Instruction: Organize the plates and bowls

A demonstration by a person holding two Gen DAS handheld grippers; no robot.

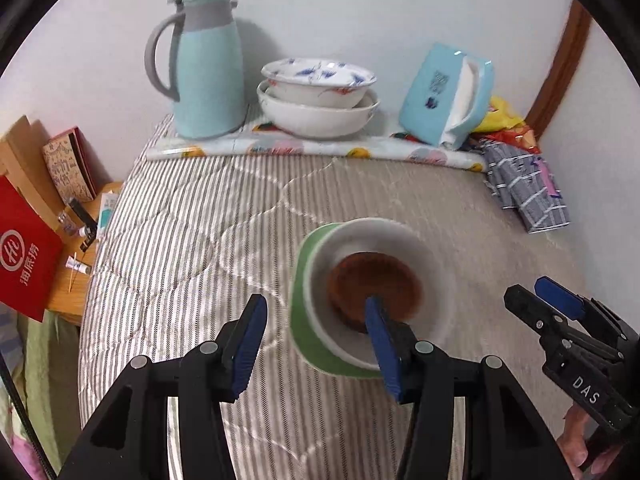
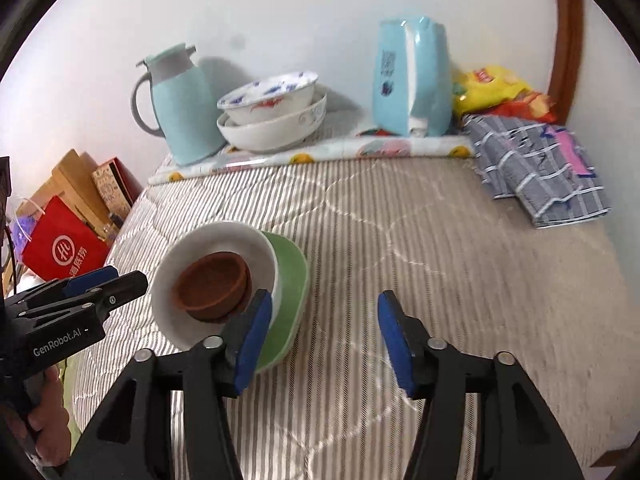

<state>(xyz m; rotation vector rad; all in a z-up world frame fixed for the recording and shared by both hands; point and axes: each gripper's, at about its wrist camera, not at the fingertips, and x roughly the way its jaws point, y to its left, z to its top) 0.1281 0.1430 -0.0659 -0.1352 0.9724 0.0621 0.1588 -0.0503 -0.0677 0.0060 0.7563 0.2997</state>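
Your near stack (image 2: 224, 280) of brown bowl, white bowl and green plate sits nested; the far bowls (image 1: 316, 96) too. Both claws, left claw (image 1: 316, 344) and right claw (image 2: 320, 340), gape empty; merging may remain.

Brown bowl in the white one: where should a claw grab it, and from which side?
Grip the brown bowl by its upright rim, one finger inside and one outside. Come from above on its right side, where the right claw hangs open; the white bowl walls off any low sideways approach.
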